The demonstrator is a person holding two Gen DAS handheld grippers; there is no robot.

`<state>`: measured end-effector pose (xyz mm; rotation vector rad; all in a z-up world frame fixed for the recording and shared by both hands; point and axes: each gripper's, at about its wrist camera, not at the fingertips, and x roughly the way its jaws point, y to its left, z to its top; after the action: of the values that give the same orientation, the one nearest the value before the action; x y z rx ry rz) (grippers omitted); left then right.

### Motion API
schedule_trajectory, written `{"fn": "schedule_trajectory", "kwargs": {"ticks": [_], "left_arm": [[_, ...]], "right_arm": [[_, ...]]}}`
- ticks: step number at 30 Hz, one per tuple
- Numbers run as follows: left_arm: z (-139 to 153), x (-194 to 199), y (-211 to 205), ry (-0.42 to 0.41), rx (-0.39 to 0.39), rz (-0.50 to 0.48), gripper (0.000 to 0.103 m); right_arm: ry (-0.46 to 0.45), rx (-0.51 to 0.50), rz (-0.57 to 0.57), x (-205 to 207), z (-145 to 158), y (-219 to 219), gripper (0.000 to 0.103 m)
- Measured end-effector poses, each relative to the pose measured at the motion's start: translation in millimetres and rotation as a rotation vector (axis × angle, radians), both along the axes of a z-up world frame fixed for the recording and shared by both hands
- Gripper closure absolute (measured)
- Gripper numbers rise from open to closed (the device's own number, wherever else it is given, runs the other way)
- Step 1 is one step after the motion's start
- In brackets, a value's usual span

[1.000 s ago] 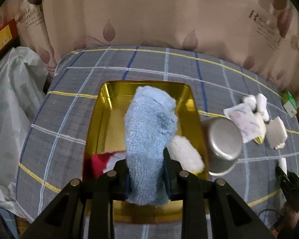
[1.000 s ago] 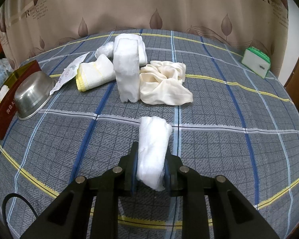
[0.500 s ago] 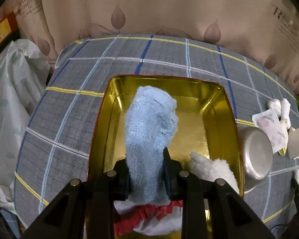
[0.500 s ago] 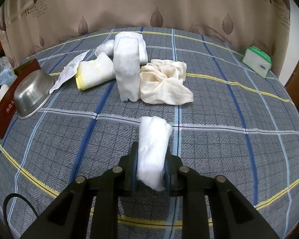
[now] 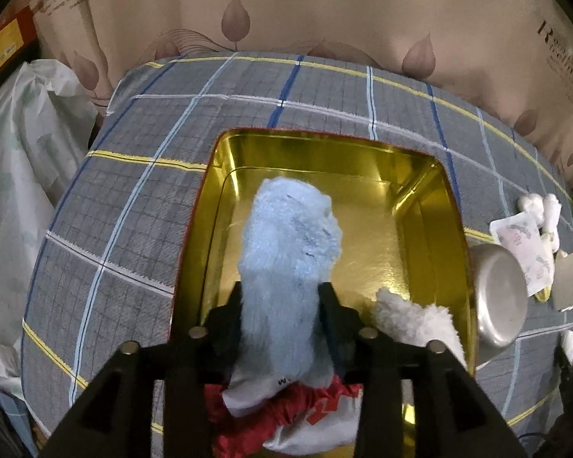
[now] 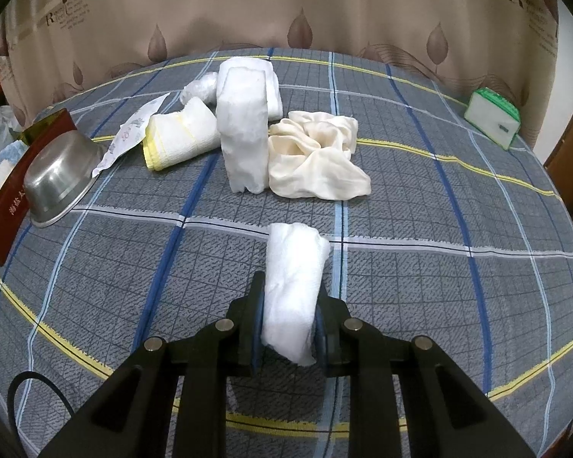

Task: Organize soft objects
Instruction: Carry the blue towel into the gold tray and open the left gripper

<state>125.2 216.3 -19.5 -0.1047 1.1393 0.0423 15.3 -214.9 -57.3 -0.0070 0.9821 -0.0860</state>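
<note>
Lowered over the gold tin [image 5: 420, 175] since the earlier frame, with more of the floor now ahead of the fingers and the jaws noticeably wider. Left gripper [image 5: 280, 297]: jaws opening around the blue fluffy cloth [image 5: 290, 236], cloth between them and standing on end; pads appear to be losing contact, not confirmed. Cloth inside the tin, tip ahead of the fingers over bare gold floor. White fluffy piece [image 5: 416, 316] just right of the fingers, red and white item [image 5: 309, 416] beneath them, both in the tin. Steel bowl [image 5: 500, 297] further right, outside the rim.

Right gripper [image 6: 291, 305]: closed on a white rolled cloth [image 6: 295, 271], held above the checked bedcover [image 6: 439, 229]. Remaining pile well ahead: tall white folded cloth [image 6: 244, 137], cream cloth [image 6: 317, 160], yellow-edged roll [image 6: 179, 137].

Recommendation for the release: finish opening fully before withdrawing, then lift straight back along the fingers to avoid dragging fluffy pile out on the pads. Risk judged: upright cloth toppling onto the white piece, acceptable if within the rim.
</note>
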Motion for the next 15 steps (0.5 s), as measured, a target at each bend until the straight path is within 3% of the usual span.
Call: {"fn": "schedule_trajectory", "kwargs": {"ticks": [9,15], "left_arm": [[34.6,-28.7,10.1,-0.056,-0.051,0.038,0.060],[59.4,-72.0,16.8,-0.144,0.020,0.076,0.059]], "right_arm": [[0.011,0.004,-0.002,-1.5,-0.2,-1.6,0.081],[0.015,0.010,-0.010,-0.9,0.2,-2.7,0.081]]}}
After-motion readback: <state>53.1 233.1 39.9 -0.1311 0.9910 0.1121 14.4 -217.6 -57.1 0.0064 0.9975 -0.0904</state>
